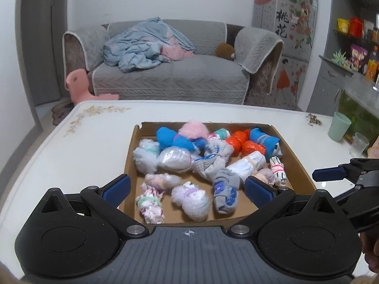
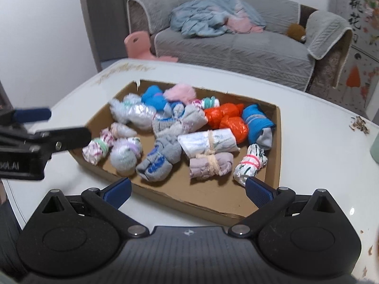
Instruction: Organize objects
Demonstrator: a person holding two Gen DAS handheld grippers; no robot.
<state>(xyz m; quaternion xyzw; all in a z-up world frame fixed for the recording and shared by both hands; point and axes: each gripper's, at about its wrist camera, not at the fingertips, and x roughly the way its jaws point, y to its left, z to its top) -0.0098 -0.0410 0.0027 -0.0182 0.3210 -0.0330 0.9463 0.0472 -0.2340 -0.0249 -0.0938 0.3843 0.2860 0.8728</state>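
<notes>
Both my left gripper and my right gripper hang spread wide and empty above the near wall of the cardboard tray, which sits mid-counter packed with tied bundles. I judge I'm between picks, so the next move calls for choosing one bundle and lowering a gripper over it. The tray's low walls and crowded far half leave little room; the bare near floor and the counter on both sides are open.
</notes>
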